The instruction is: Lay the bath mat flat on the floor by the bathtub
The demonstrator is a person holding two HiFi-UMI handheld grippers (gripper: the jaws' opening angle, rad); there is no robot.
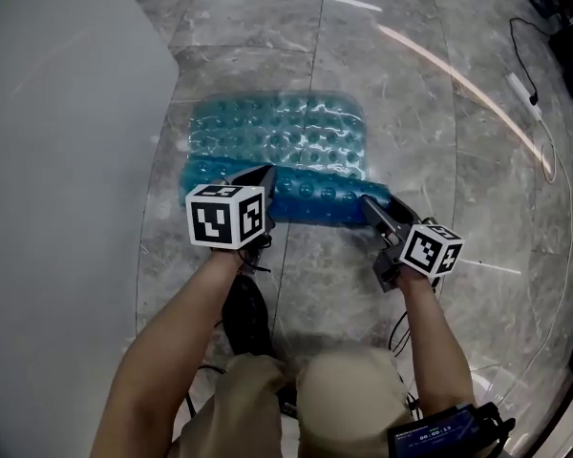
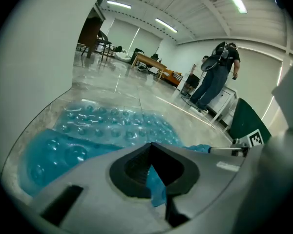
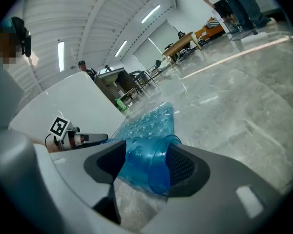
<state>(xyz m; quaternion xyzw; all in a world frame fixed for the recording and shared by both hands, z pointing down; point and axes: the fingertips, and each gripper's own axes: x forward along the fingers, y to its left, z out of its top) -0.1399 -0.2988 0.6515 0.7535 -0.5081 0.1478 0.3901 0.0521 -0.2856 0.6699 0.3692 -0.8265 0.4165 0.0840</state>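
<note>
A translucent blue bath mat [image 1: 286,141] with bubble bumps lies on the marble floor beside the white bathtub [image 1: 57,160]. Its far part is flat; its near edge is folded over into a roll. My left gripper [image 1: 265,172] is at the roll's left end, shut on a thin strip of the mat [image 2: 154,179]. My right gripper [image 1: 371,203] is at the right end. In the right gripper view its jaws stand wide around the rolled mat edge [image 3: 149,165], with both pads against it. The flat part [image 2: 107,126] stretches away ahead of the left gripper.
The tub wall runs along the mat's left side. Cables and a power strip [image 1: 523,89] lie on the floor at the far right. A person [image 2: 217,77] stands in the distance near tables. My knees [image 1: 306,399] are just behind the grippers.
</note>
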